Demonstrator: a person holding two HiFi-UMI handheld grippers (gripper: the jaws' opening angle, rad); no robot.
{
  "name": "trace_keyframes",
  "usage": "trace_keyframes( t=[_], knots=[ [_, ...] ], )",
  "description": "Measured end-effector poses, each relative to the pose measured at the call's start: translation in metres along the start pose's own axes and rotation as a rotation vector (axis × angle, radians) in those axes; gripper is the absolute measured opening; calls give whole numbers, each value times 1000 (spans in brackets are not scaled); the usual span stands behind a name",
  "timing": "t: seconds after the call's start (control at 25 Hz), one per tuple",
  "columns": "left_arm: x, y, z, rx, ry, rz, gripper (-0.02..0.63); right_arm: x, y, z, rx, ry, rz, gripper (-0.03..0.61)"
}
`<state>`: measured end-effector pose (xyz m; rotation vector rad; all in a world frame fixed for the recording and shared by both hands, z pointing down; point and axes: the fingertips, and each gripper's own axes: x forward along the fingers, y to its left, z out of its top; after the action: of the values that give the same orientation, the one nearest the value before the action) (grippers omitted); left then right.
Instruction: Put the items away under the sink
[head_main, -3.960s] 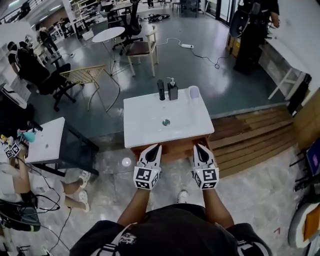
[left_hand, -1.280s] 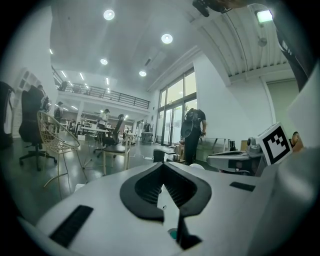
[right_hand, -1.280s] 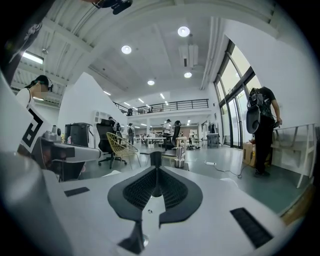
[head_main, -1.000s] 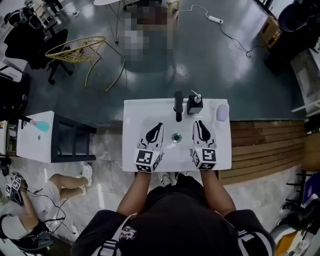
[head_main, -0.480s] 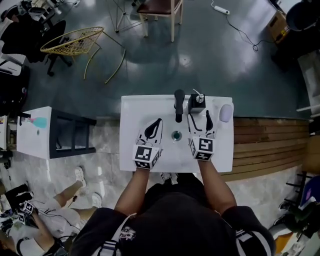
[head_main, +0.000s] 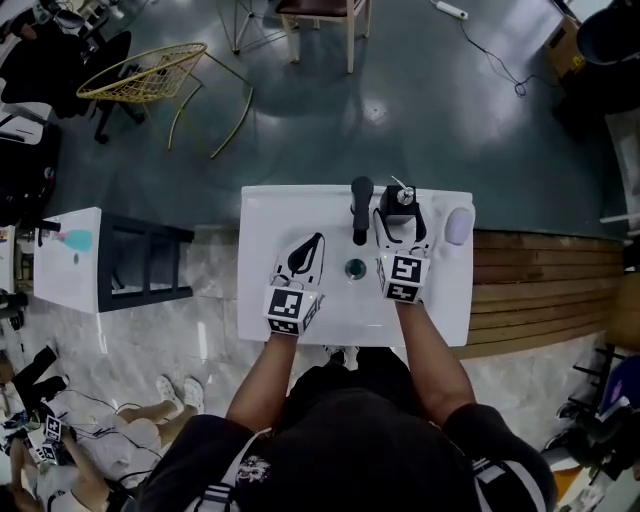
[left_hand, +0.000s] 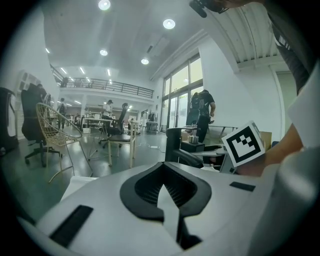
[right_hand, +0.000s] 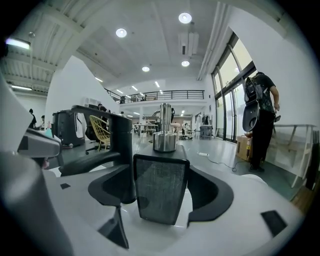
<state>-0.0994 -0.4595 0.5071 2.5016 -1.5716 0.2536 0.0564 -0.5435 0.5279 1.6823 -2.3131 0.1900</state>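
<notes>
Just right of the black tap (head_main: 360, 206), in the upper middle of the head view, the soap dispenser (head_main: 397, 201) stands on the white sink (head_main: 258, 300) between the right gripper's (head_main: 400, 226) jaws. These have just been opening and stand apart, not pressing it. Lower left of the tap, the left gripper (head_main: 311, 247) hovers with jaws together.

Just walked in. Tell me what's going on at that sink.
A person stands at the white sink with a gripper in each hand. The right gripper has just been opening its fingers, which now stand apart around the black soap dispenser beside the faucet, not pressing it. The left gripper is shut and empty over the basin. A pale cup sits at the far right corner.
</notes>
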Motion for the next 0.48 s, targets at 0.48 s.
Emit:
trace_keyframes(
  t=[0.48],
  knots=[
    [4, -3, -5, 1, 15, -1, 6, 15, -5, -6, 47, 7, -3, 341]
  ],
)
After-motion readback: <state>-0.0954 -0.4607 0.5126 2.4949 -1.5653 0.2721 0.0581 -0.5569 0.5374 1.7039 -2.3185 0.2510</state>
